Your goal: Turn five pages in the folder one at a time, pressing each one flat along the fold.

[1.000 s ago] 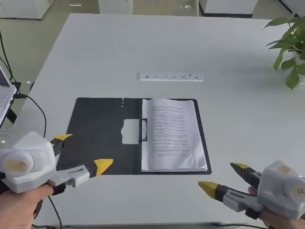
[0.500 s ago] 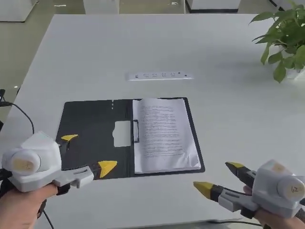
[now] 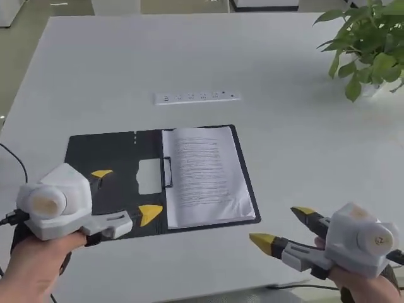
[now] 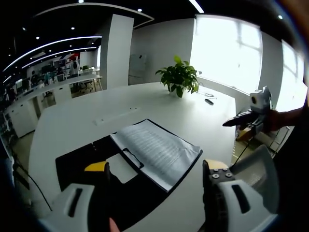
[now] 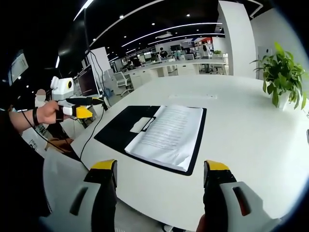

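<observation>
Yellow fingertips (image 3: 150, 213) on left gripper (image 3: 126, 193) are spread wide with nothing between them; right gripper (image 3: 281, 226) same, jaws apart and empty. Left tips sit over the near-left part of the folder (image 3: 95, 154), above its black inside cover; touching or hovering, can't tell from head view. Right tips are off the folder, just past its near-right corner, over bare table (image 3: 303, 126). Folder lies open flat ahead of both grippers, paper stack (image 3: 205, 173) on the half nearer the right gripper, clip (image 3: 168, 172) at the spine. Half under the left tips shows only a small white card (image 3: 149, 176), no turned sheet. My read: zero of five pages done, no fold pressed, whole job left. Top sheet's free edge is on the right gripper's side, so that's the likely grab point. Power strip (image 3: 196, 96) and plant (image 3: 366, 44) sit beyond the folder, clear of the work.
</observation>
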A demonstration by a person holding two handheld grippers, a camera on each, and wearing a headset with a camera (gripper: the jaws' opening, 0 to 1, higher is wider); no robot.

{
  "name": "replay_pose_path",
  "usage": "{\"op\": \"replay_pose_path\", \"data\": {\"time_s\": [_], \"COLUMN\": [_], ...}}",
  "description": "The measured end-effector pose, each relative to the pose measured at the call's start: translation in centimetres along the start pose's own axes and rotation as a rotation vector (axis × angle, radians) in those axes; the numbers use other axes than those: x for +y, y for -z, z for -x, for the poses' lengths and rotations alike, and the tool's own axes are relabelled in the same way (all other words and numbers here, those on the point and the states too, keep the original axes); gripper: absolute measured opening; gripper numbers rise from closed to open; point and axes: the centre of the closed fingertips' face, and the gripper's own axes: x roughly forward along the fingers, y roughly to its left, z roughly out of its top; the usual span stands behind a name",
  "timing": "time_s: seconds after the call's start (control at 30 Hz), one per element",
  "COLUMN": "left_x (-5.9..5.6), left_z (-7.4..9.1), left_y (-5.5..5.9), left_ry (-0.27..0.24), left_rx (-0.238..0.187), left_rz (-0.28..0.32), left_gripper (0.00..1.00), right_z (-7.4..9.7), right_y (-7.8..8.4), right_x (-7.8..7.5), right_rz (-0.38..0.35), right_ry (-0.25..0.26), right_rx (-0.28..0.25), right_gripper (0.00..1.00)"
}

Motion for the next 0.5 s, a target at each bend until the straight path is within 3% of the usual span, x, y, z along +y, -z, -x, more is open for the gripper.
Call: {"op": "replay_pose_path", "data": {"time_s": [0.5], "left_x": [-3.4], "left_z": [-7.3], "left_y": [-0.7], "left_ry": [0.141], "left_rx": [0.019], "left_rz": [-0.024], "left_gripper": [0.76], "right_z": [-0.4], "right_y": [0.2], "right_x": [0.0], "right_rz": [-0.016], "right_ry": [0.007], "right_rx": [0.003], "right_gripper": [0.72]}}
